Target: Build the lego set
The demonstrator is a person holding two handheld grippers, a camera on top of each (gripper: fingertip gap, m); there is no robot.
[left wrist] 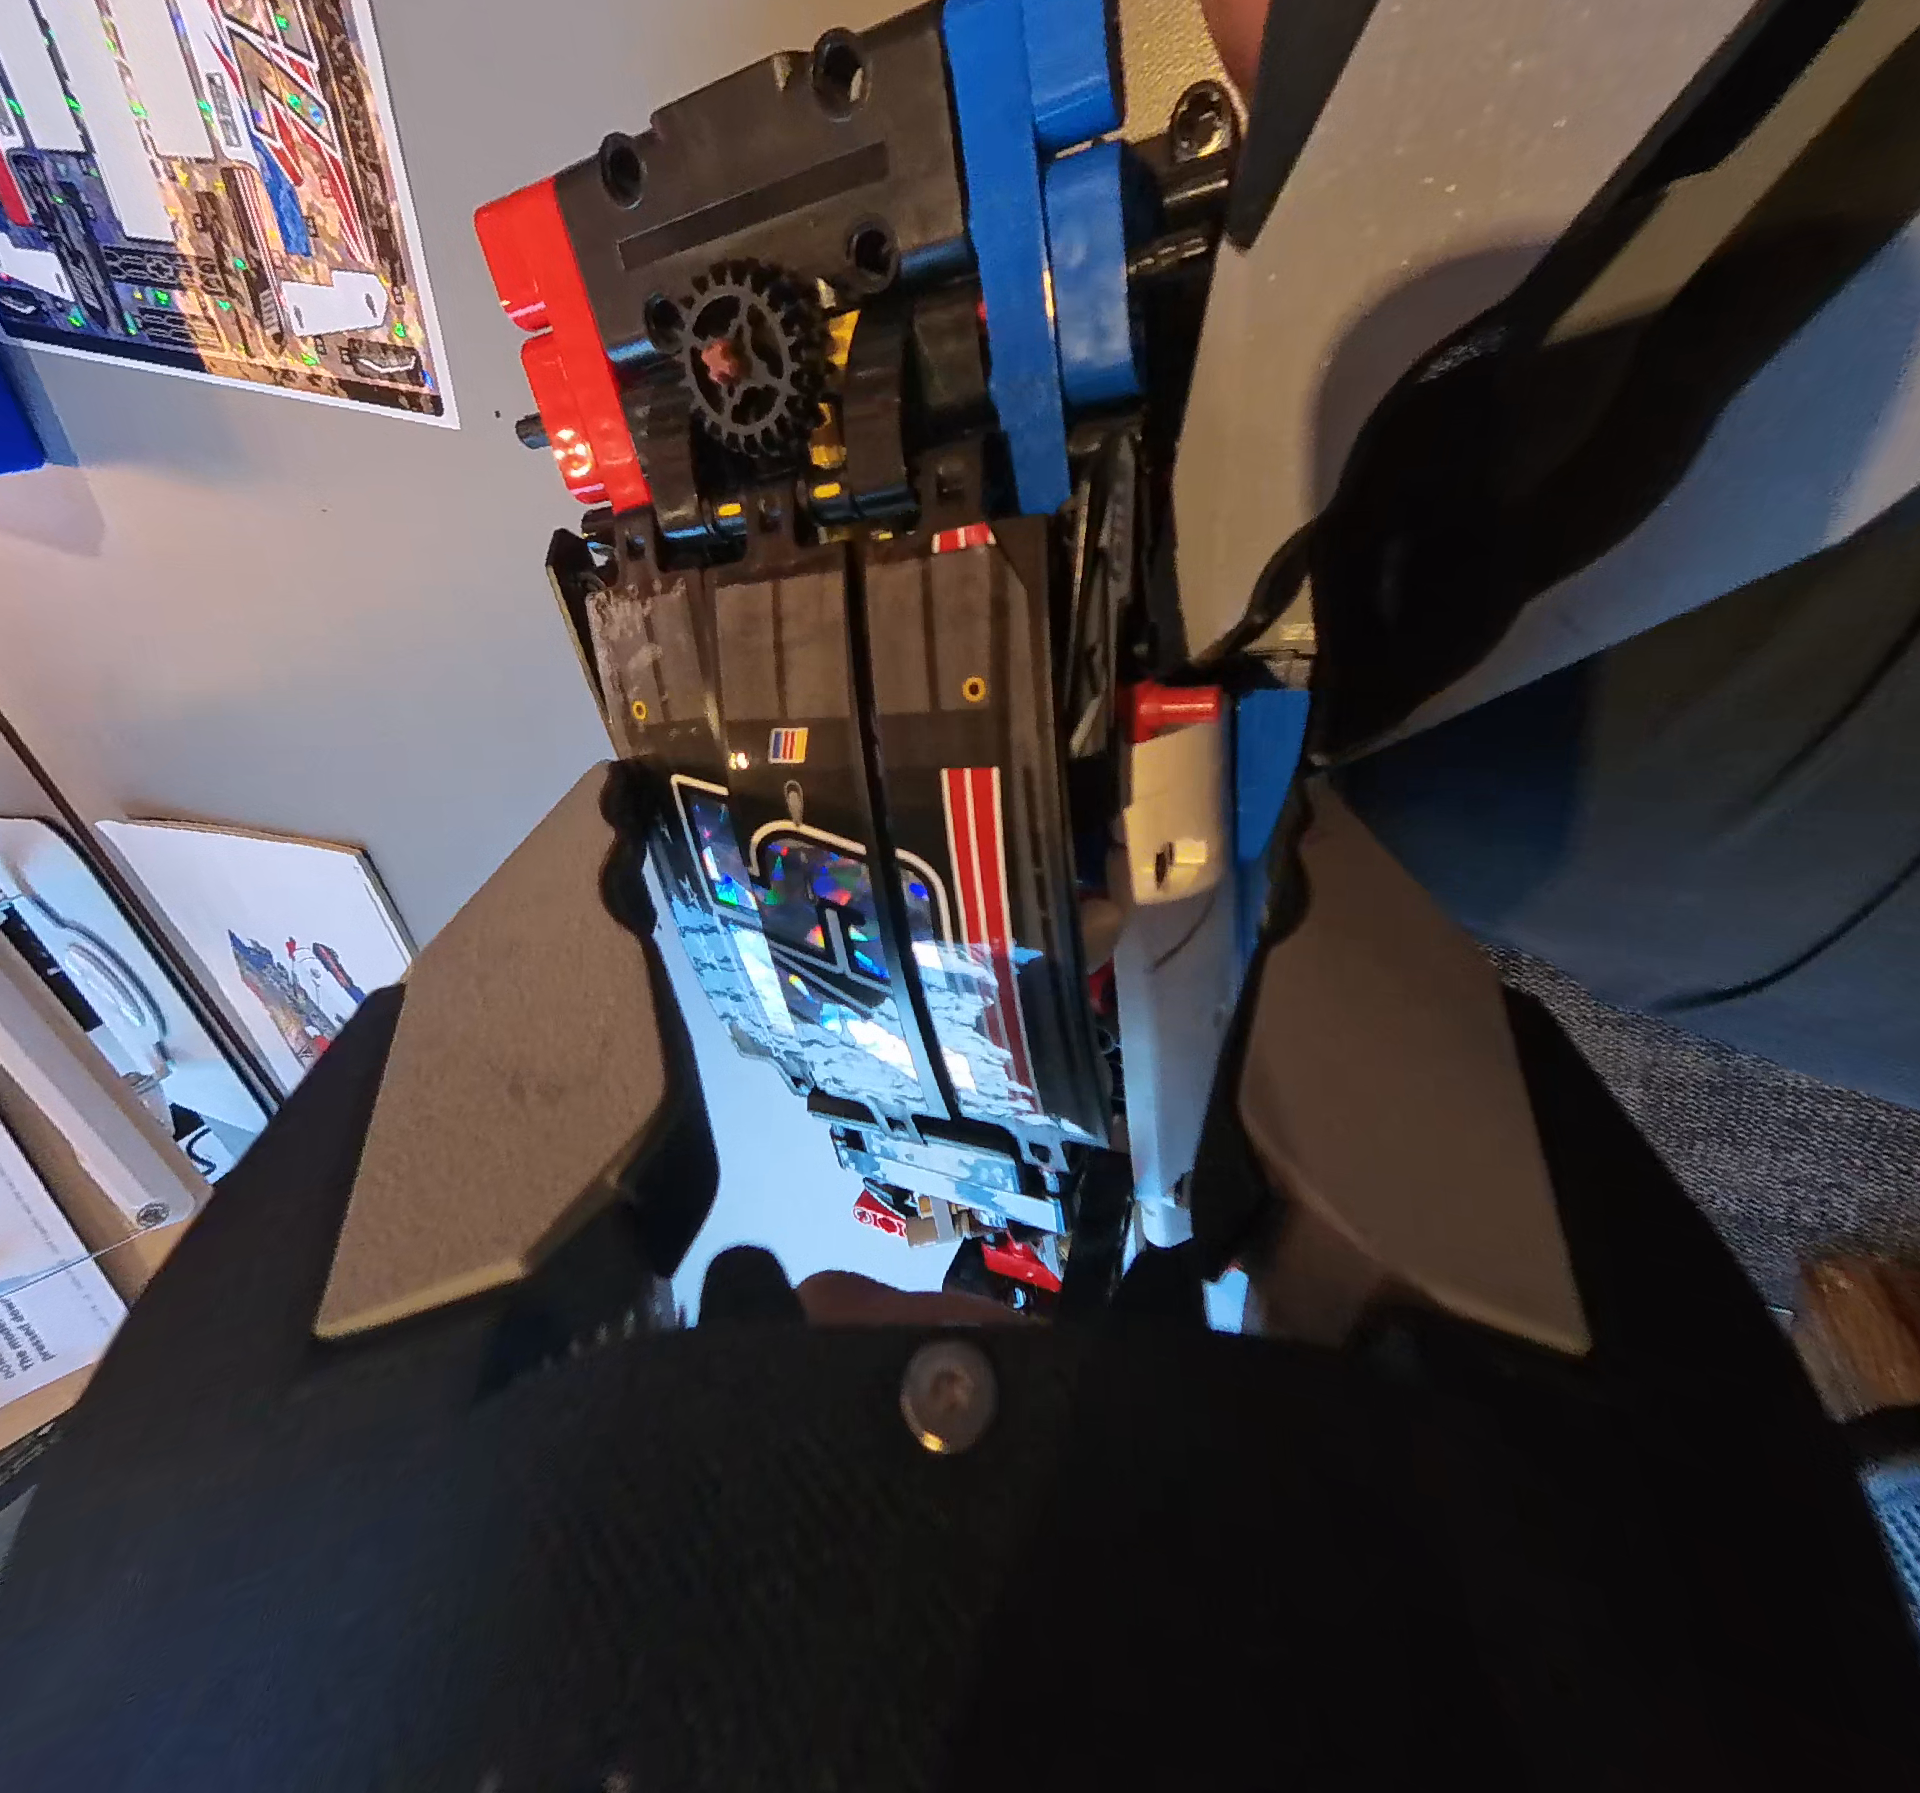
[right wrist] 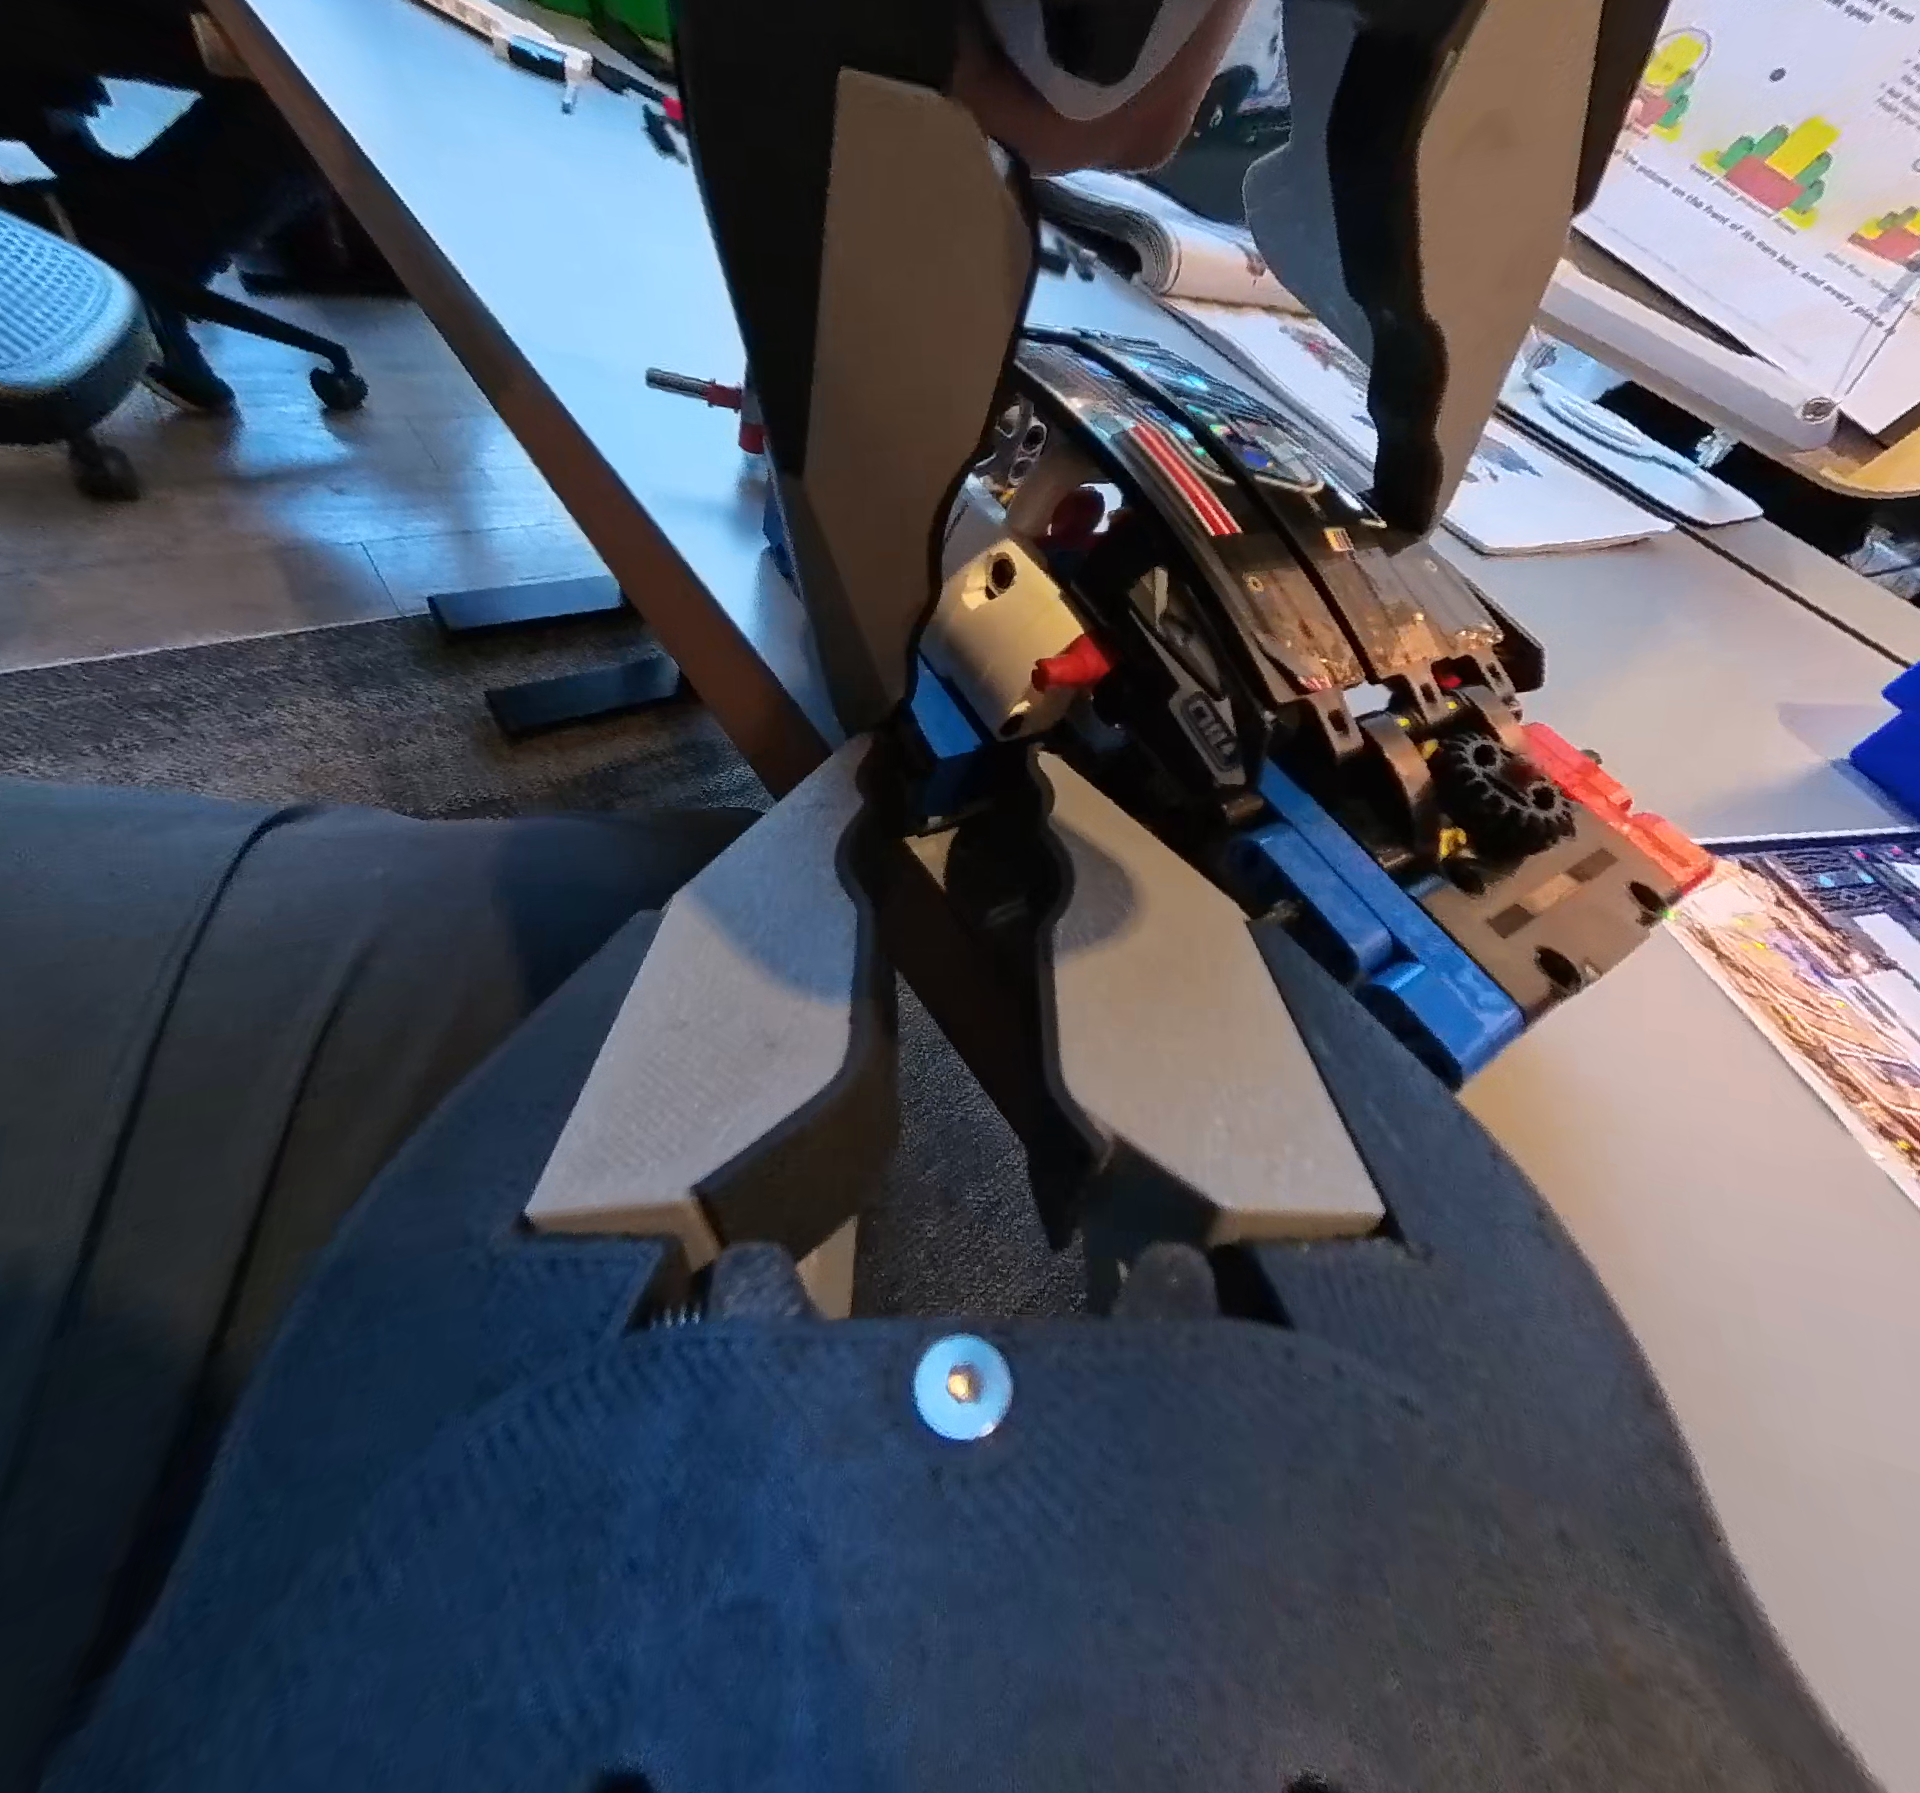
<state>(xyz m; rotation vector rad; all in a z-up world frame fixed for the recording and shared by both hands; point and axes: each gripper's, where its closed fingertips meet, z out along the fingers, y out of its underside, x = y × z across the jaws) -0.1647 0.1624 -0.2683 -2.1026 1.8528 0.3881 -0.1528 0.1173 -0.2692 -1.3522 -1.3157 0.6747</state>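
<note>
Wide first: the table (right wrist: 1662,1224) runs away from you, and the model (left wrist: 914,808) sits on it right by the near edge, its black stickered roof panels up.

Your left gripper (left wrist: 956,787) is spread wide and straddles the body. In the right wrist view one tip sits on the black panel and the other is down by the blue side, so it reads as a clamp across the model. Keep that squeeze even, because the curved panels look glossy and a tip could skate off them.

Your right gripper (right wrist: 956,798) is nosed in low at the model's near corner, and its jaws are drawn close together. There's something dark in the narrow gap, but I can't tell whether you're pinching a part or whether the jaws are truly closed.

My read is that you're working on that side, with the left as the brace. So push in line with the left grip, not across it, or the model may slide toward the edge.

The sticker sheet (left wrist: 208,133) lies flat beyond the model, so keep clear of it.

The blue beams (right wrist: 1382,954) along the side look like the sturdiest place to bear against. Stay off the black gear (left wrist: 753,356). The red pin (right wrist: 1070,668) pokes out just beyond your right tips, so mind you don't knock it.
</note>
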